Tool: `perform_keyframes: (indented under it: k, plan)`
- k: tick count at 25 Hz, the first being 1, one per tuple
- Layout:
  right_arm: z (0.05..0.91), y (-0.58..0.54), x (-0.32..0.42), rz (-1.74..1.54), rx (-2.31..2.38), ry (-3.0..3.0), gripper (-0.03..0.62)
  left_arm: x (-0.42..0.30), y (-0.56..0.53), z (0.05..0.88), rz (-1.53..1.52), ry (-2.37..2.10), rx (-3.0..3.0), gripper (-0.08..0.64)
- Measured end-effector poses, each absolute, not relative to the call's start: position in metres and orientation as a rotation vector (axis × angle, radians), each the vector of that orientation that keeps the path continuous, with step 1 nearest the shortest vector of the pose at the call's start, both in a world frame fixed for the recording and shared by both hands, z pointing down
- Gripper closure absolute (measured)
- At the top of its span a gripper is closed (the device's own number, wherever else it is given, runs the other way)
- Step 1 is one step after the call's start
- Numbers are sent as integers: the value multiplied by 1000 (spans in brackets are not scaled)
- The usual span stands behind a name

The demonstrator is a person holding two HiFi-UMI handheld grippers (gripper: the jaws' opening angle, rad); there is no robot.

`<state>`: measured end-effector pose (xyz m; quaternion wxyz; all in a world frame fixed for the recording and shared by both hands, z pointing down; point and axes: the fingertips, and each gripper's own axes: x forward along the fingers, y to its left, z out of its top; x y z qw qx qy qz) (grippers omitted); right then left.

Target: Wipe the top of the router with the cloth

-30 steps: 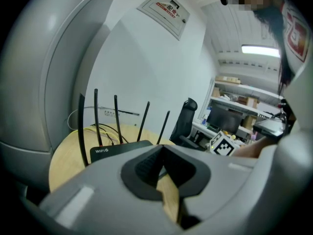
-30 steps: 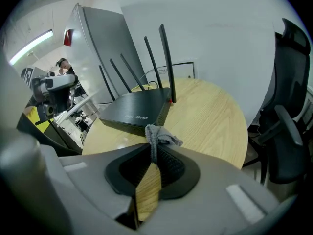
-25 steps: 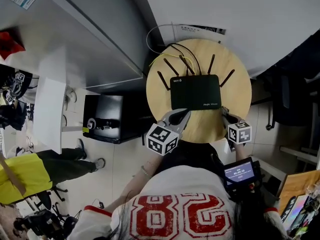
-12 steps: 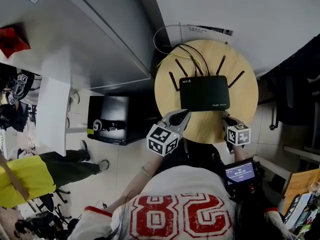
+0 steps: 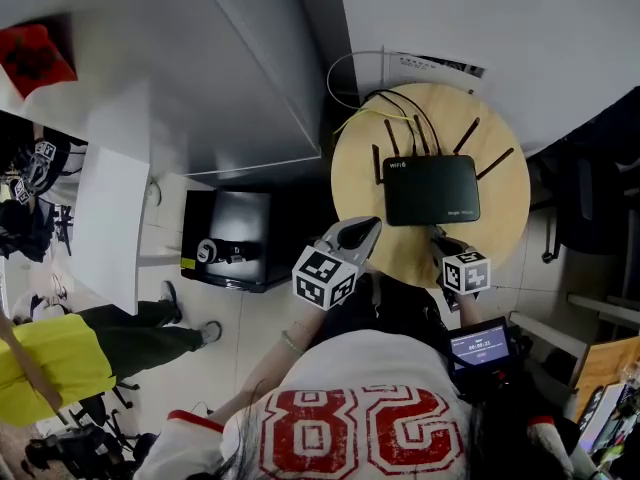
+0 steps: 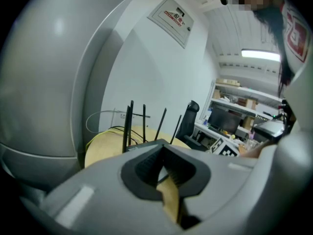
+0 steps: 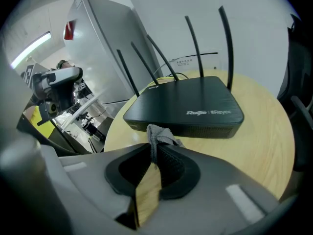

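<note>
Right gripper (image 7: 152,153) pinches grey cloth (image 7: 158,133) — only its own view shows it.

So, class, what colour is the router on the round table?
The router is black, seen best in the right gripper view.

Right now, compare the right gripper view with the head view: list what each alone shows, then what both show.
Only the right gripper view: the grey cloth clamped in the right tool. Only the head view: the person's shirt and a small lit screen. Both: the black router on the round wooden table.
</note>
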<state>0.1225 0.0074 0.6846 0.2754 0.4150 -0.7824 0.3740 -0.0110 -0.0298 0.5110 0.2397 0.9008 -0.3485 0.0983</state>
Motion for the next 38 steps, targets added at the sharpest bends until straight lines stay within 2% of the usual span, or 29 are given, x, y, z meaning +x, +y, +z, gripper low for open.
perform_keyframes:
  k: [15,29,38]
  plan:
    - [685,10,32,994,1014,-2124,554,-75,-45,511,248,-958,2469,555]
    - [678,10,2,1005,1013,-2117,554,-90,-58,517,218,-883,2476,555]
    - [663,-39,-14,886,936,-2164,554,-112,-72,519,178,-963,2433,555]
